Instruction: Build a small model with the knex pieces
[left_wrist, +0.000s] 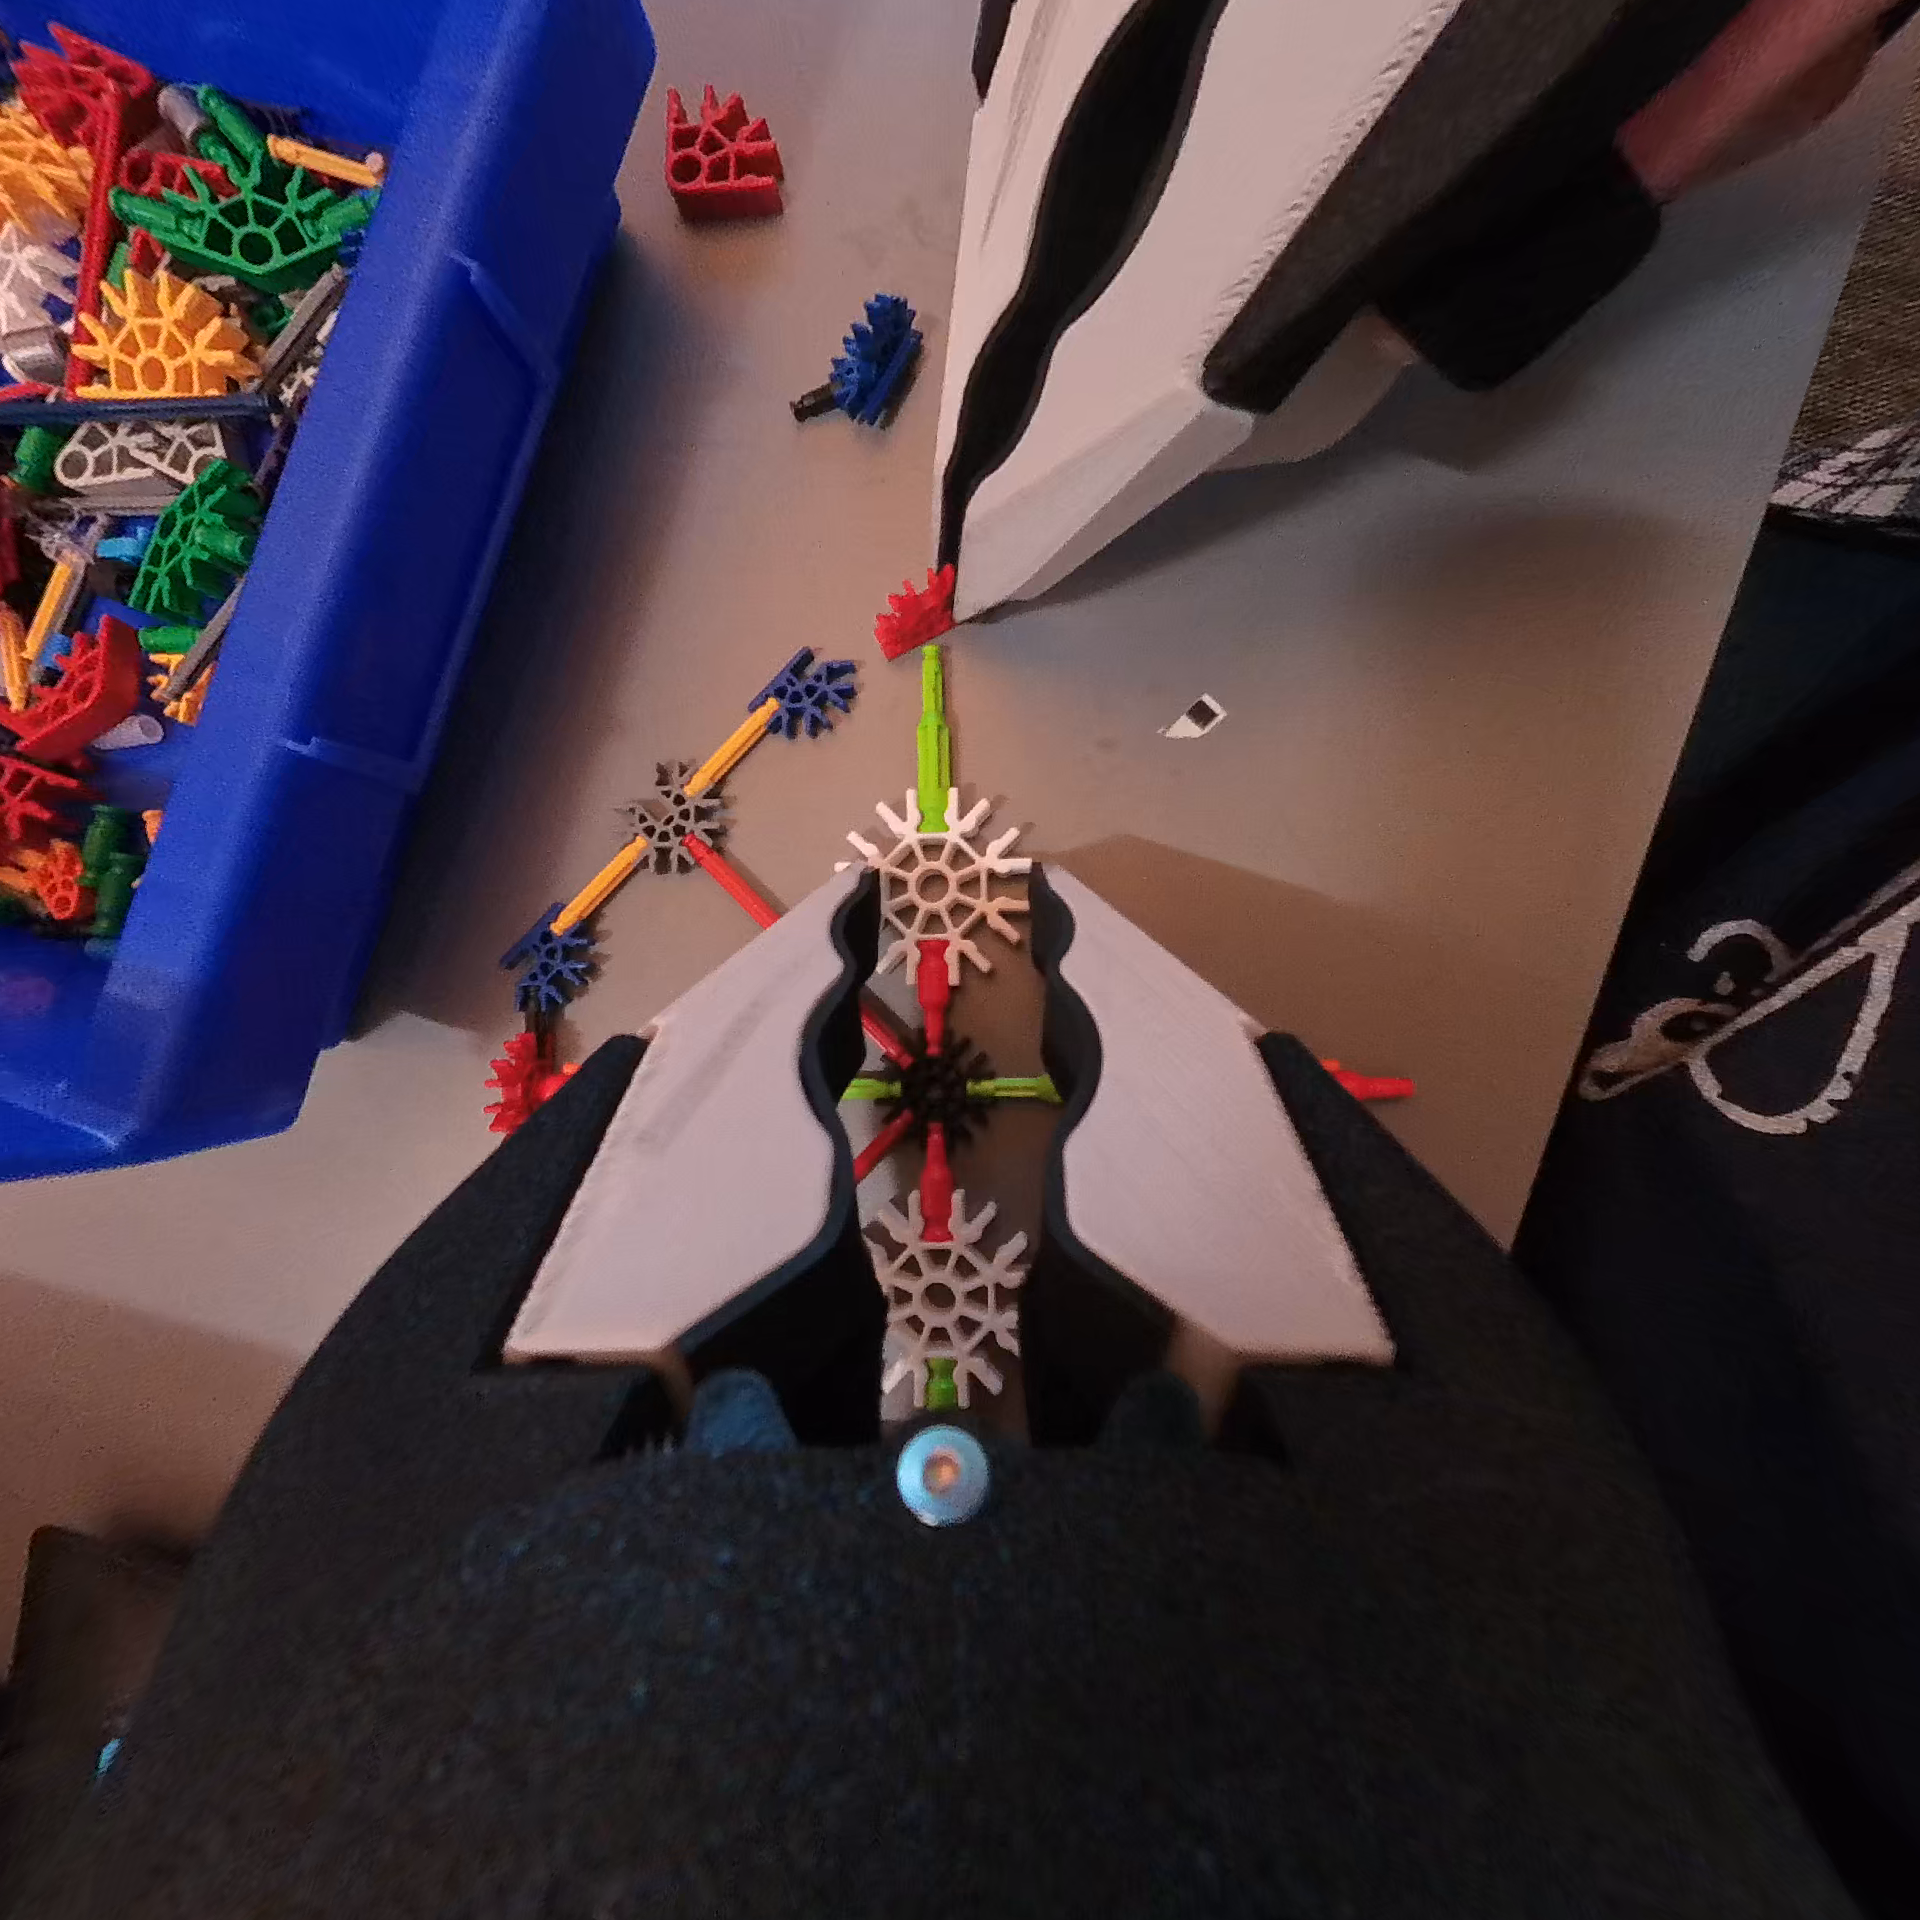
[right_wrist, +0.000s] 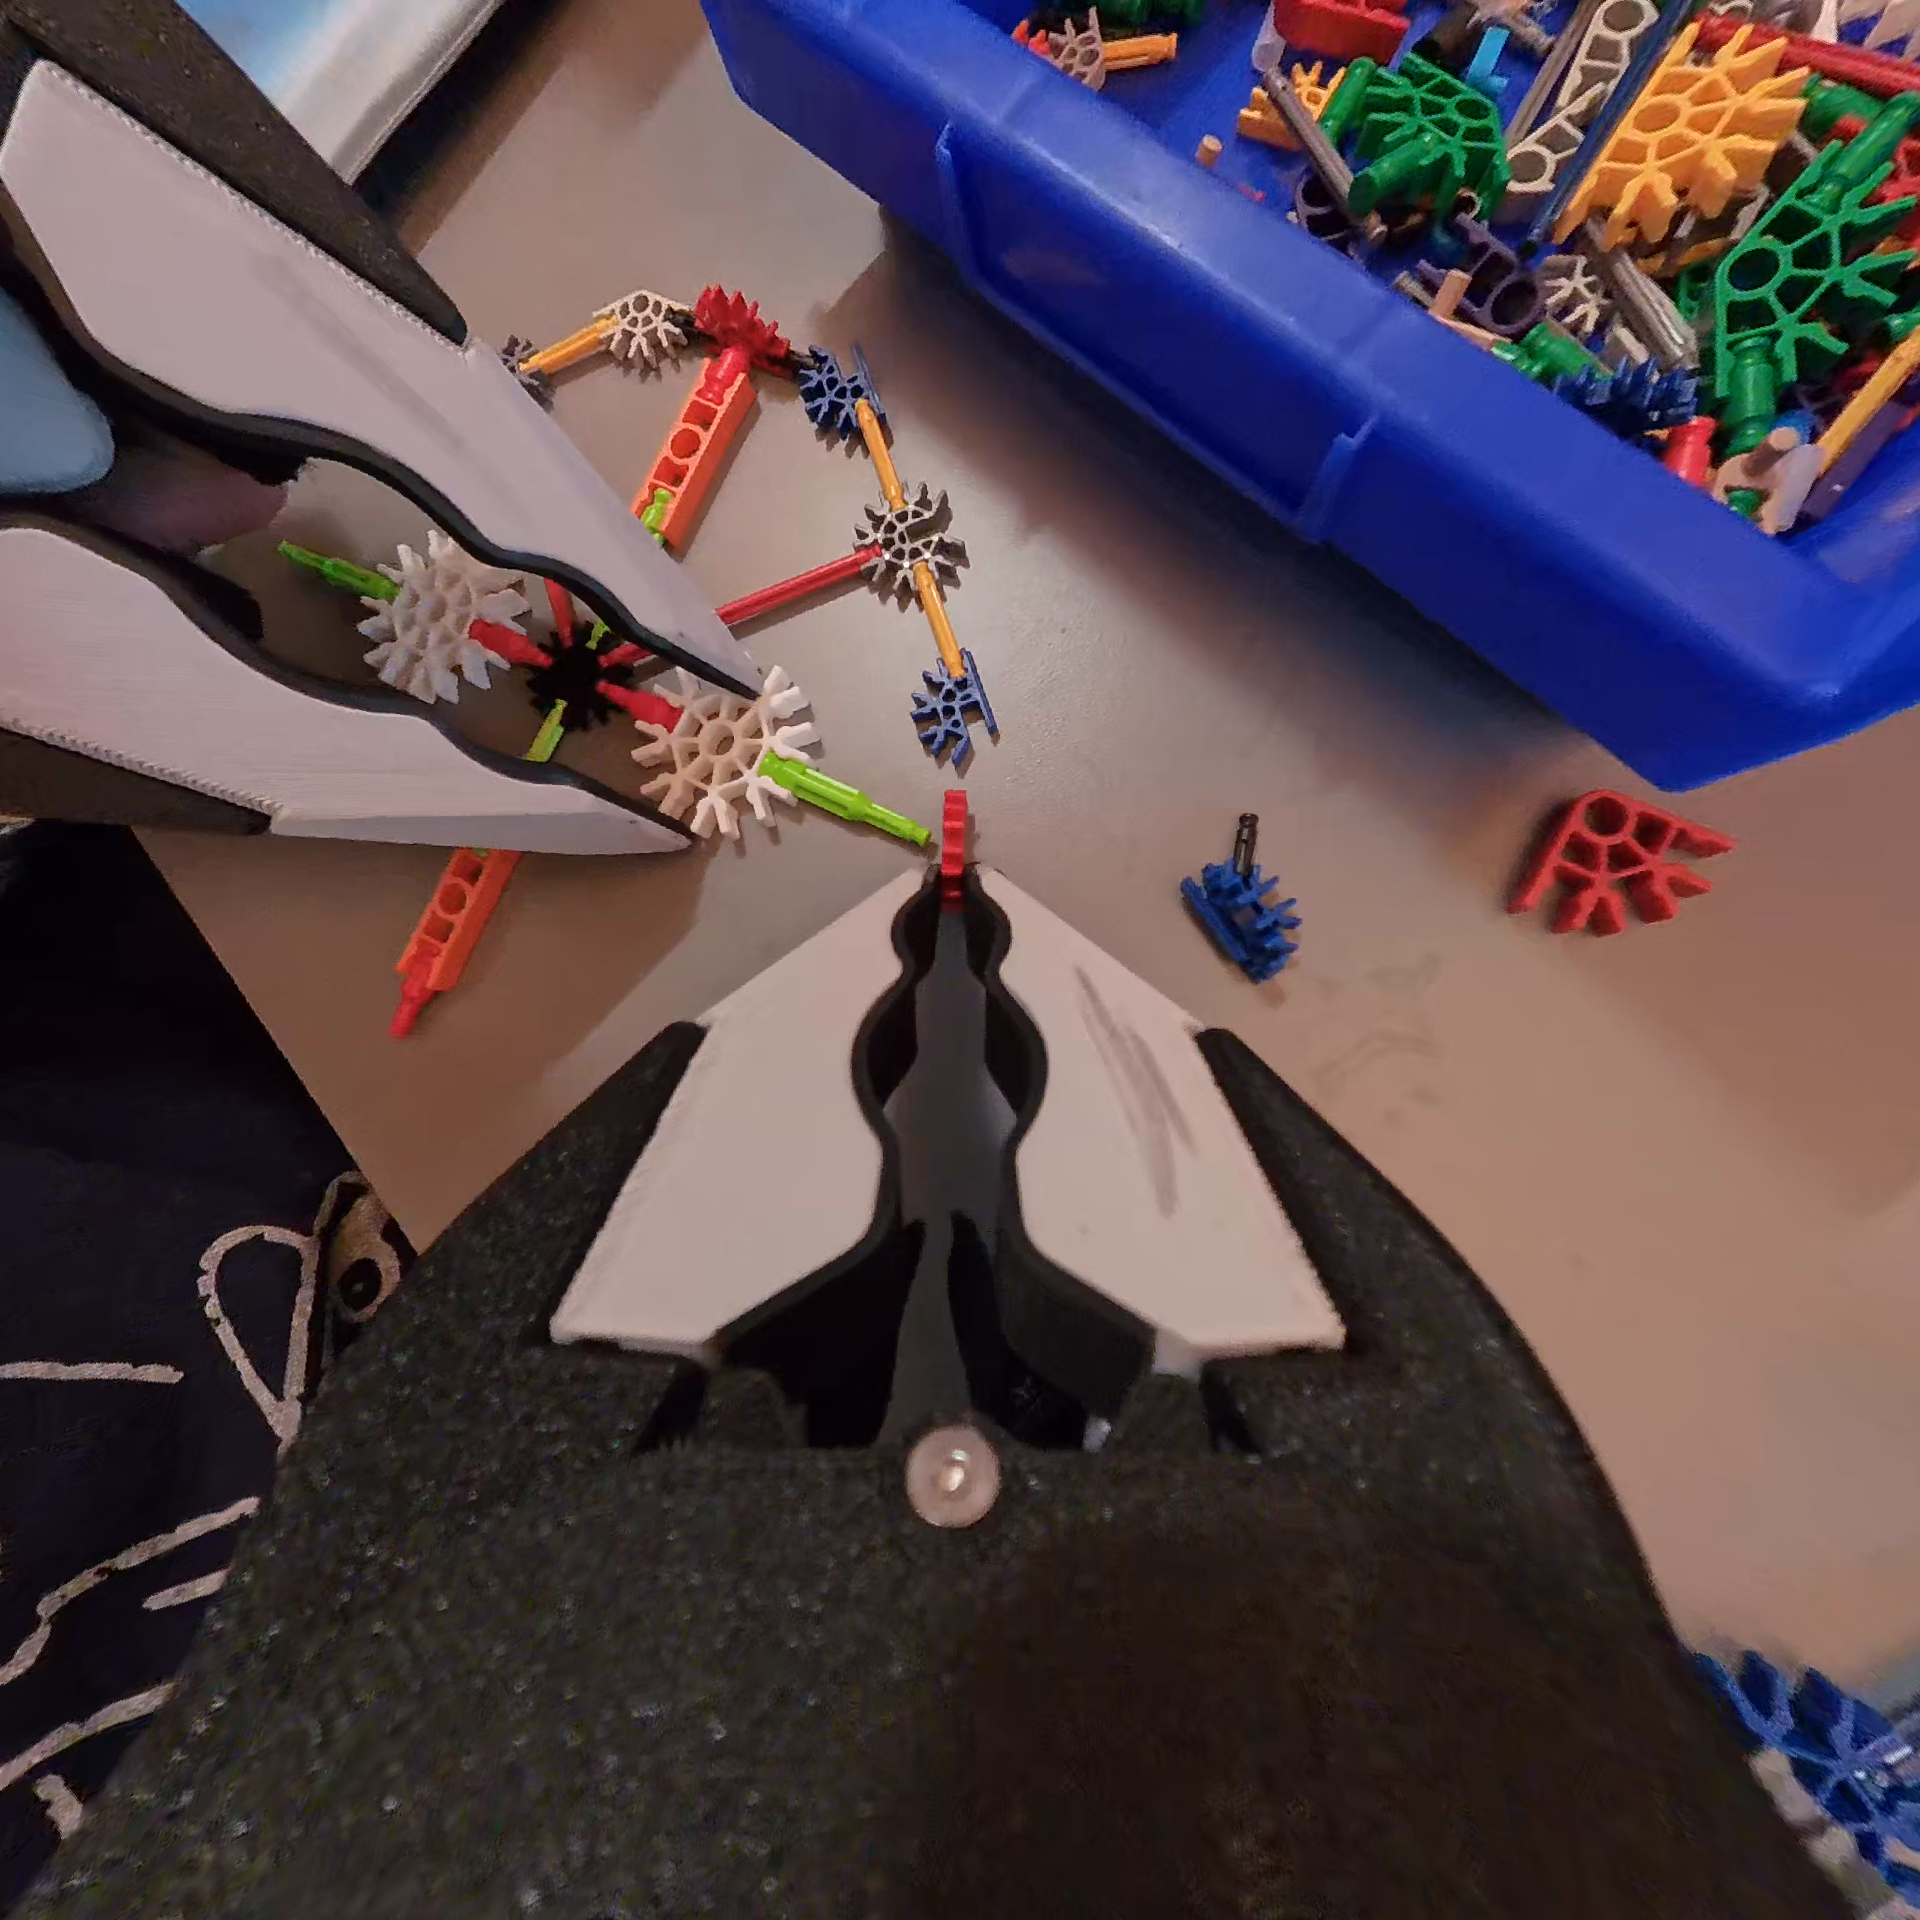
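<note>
A flat rod-and-connector model lies on the grey table (left_wrist: 1351, 727). My left gripper (left_wrist: 951, 883) is closed around its white snowflake connector (left_wrist: 940, 831), with a black hub (left_wrist: 940, 1086) and a second white connector (left_wrist: 940, 1294) between the fingers. A light green rod (left_wrist: 932, 717) sticks out of the held connector. My right gripper (right_wrist: 951, 878) is shut on a small red connector (right_wrist: 954, 826), held on edge right at the tip of the green rod (right_wrist: 847, 800). The right gripper (left_wrist: 951, 592) shows in the left wrist view, and the left gripper (right_wrist: 717, 758) in the right wrist view.
A blue bin (left_wrist: 416, 520) of several mixed pieces stands beside the model, also in the right wrist view (right_wrist: 1247, 312). A loose red connector (right_wrist: 1610, 862) and a blue connector with a black peg (right_wrist: 1242, 914) lie on the table. Dark patterned fabric (left_wrist: 1766, 1039) lies past the table edge. One gripper's finger ends stand about 6 centimetres off the other's.
</note>
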